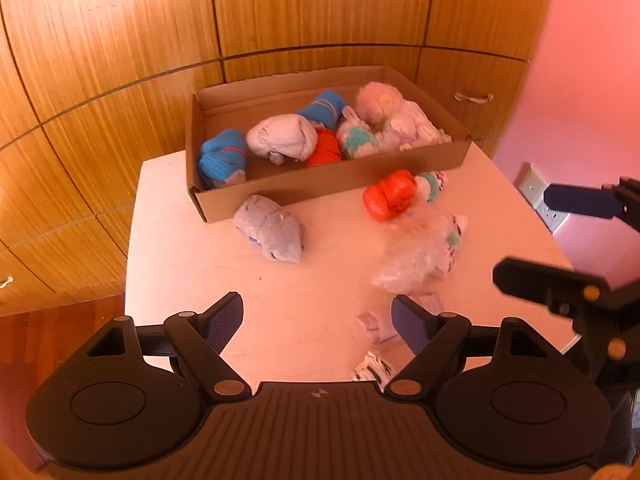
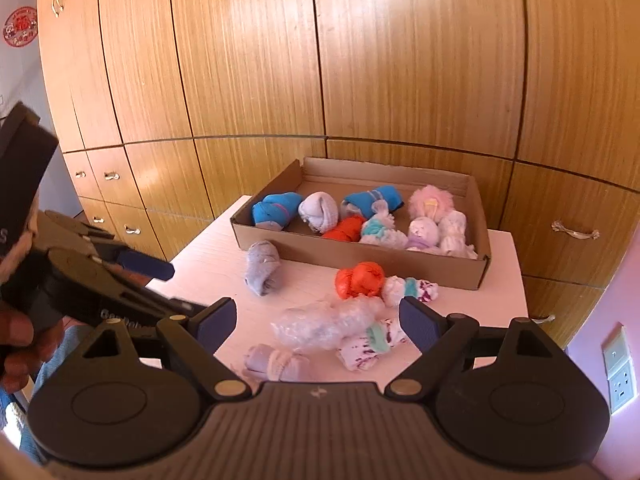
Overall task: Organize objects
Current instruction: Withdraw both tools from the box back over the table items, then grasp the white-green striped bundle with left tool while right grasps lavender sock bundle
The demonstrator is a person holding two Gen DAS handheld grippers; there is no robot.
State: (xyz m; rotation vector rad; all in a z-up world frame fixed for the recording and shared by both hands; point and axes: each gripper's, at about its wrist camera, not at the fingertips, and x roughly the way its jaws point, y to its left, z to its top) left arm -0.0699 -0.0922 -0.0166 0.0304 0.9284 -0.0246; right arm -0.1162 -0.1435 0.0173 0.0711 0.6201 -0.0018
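Both grippers, left [image 1: 318,322] and right [image 2: 318,322], spread and empty above loose sock rolls [image 2: 362,280] beside half-filled box [image 2: 360,254], presumably for next pick.

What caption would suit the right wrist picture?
Open right gripper over loose sock bundles beside a cardboard box of rolled socks.

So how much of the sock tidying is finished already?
Roughly half. Several rolled socks already sit in the cardboard box. Nothing is in hand: the left gripper and right gripper are both open. Left on the table: grey roll, orange roll, a few more.
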